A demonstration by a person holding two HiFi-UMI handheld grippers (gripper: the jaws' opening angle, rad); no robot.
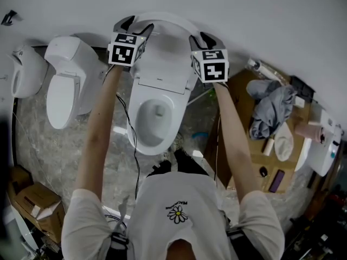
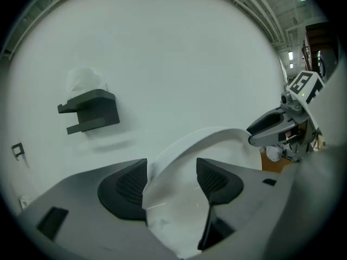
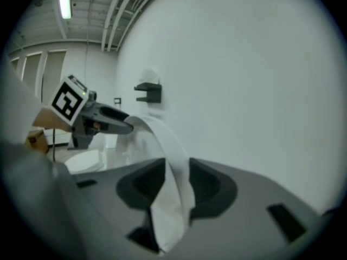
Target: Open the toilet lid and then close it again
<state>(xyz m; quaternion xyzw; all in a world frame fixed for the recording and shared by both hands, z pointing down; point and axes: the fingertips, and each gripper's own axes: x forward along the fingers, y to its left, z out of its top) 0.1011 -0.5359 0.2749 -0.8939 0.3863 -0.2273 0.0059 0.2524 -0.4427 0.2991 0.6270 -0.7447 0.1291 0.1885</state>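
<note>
Starting nearest the head camera, a white T-shirt with a small daisy print is seen. Both bare arms are stretched forward over the open white ceramic toilet bowl, which stands on a grey marbled floor. To the right, a wooden tabletop is strewn with a crumpled grey cloth and small items. To the left, a second white toilet is placed.

Beyond the bowl, the white plastic toilet lid is raised upright against the white wall. Its upper rim is straddled by the left claw at the top left corner and by the right claw at the top right.

In the left gripper view the left claw is released, its pads held wide apart with the lid's curved edge between them. In the right gripper view the right claw is likewise released, though the thin rim is flanked closely by both pads. Farther along the wall, a dark bracket-like holder is mounted.
</note>
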